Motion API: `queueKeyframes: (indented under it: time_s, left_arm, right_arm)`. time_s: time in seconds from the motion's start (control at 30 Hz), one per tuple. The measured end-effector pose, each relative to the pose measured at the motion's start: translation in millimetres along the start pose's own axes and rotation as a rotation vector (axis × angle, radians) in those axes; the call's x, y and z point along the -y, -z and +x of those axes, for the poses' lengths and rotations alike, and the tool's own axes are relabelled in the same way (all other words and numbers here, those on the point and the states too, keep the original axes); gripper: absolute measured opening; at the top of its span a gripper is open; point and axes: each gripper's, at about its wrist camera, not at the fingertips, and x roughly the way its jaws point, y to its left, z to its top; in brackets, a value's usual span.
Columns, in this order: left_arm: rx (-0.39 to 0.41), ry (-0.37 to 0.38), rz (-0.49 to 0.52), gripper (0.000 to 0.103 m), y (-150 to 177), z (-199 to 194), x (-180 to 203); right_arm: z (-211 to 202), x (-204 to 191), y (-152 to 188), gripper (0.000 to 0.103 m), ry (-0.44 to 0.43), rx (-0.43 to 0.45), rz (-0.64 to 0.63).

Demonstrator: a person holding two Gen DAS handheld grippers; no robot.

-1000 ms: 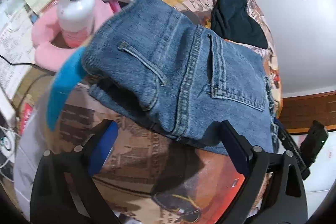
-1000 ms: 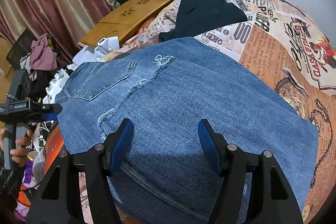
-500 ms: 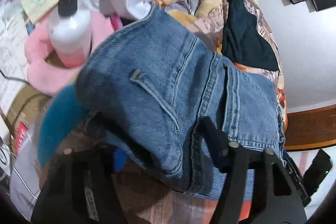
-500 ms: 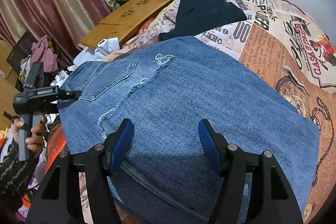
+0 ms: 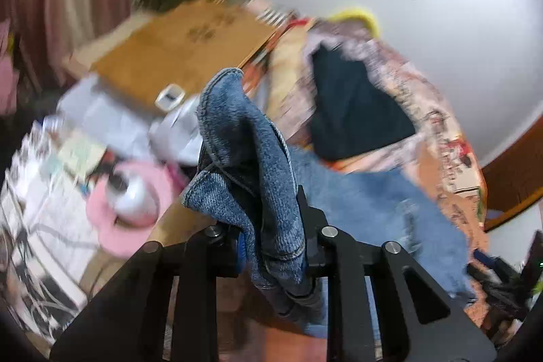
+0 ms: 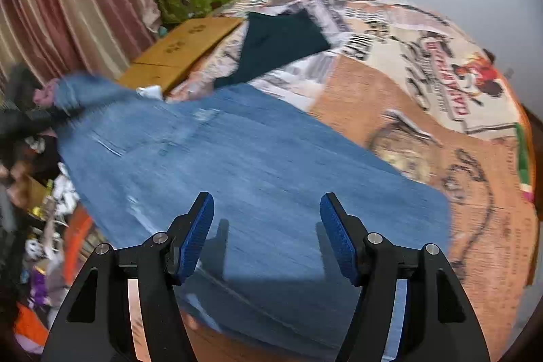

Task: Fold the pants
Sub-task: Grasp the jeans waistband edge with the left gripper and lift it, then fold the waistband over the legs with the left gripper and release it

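**Waistband pinched, far end flat**

Left gripper [image 5: 271, 243]: jaws just closing, now clamped on bunched waistband of jeans [image 6: 258, 172], lifted off printed bedspread [image 6: 424, 111]. Right gripper [image 6: 266, 233]: agape above denim, gripping nothing. Jeans spread across bedspread, near dark garment [image 6: 275, 43].

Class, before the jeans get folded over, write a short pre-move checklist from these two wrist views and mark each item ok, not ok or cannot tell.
1. Left gripper clamped on the waistband end of the jeans; its jaws have just been closing: ok.
2. Right gripper holding denim: not ok, jaws open above the jeans.
3. Leg part lying flat on the printed bedspread: ok.
4. Black garment apart from the jeans: cannot tell, edges meet.
5. Sharp view: not ok, blurred.
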Motion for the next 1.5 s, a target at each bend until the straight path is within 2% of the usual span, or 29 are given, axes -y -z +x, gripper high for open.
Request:
queueKeyframes:
  time_s: [0.17, 0.37, 0.57, 0.77, 0.97, 1.1, 1.17, 1.23, 1.27, 1.33, 1.5]
  left_arm:
    - [0.114, 0.068, 0.110, 0.022, -24.0, -41.1, 67.3]
    - [0.208, 0.116, 0.284, 0.021, -30.5, -72.4, 170.0]
    - [0.245, 0.202, 0.419, 0.020, -20.0, -82.2, 258.8]
    - [0.156, 0.252, 0.531, 0.020, 12.4, -54.5, 329.3]
    - [-0.013, 0.296, 0.587, 0.020, 51.6, -11.6, 364.2]
    - [-0.139, 0.292, 0.640, 0.022, 78.2, 14.0, 383.9]
    - [-0.208, 0.294, 0.662, 0.034, 89.0, 24.4, 392.1]
    - [-0.267, 0.334, 0.652, 0.071, 94.1, 28.1, 395.5]
    - [-0.277, 0.349, 0.648, 0.075, 95.9, 27.2, 397.0]
    - [-0.245, 0.362, 0.651, 0.078, 98.3, 19.3, 398.6]
    - [-0.119, 0.276, 0.667, 0.093, 81.4, 5.3, 384.9]
  right_arm:
    - [10.5, 23.8, 19.3, 0.062, 0.037, -0.069, 0.001]
    - [12.7, 44.1, 29.9, 0.064, -0.066, -0.062, 0.098]
    - [1.9, 49.5, 40.5, 0.064, -0.101, -0.052, 0.093]
    - [-17.2, 64.5, 51.1, 0.064, -0.100, -0.024, 0.114]
    - [-48.4, 91.5, 71.9, 0.064, -0.052, 0.002, 0.162]
    - [-60.2, 103.6, 89.7, 0.064, -0.028, -0.003, 0.204]
    - [-62.7, 106.2, 96.3, 0.064, -0.022, -0.009, 0.215]
    - [-64.9, 107.7, 102.0, 0.064, -0.021, -0.013, 0.223]
    - [-65.1, 108.0, 103.9, 0.064, -0.022, -0.015, 0.228]
    - [-65.7, 108.0, 107.5, 0.064, -0.025, -0.018, 0.236]
    - [-63.7, 105.1, 112.4, 0.064, -0.038, -0.029, 0.247]
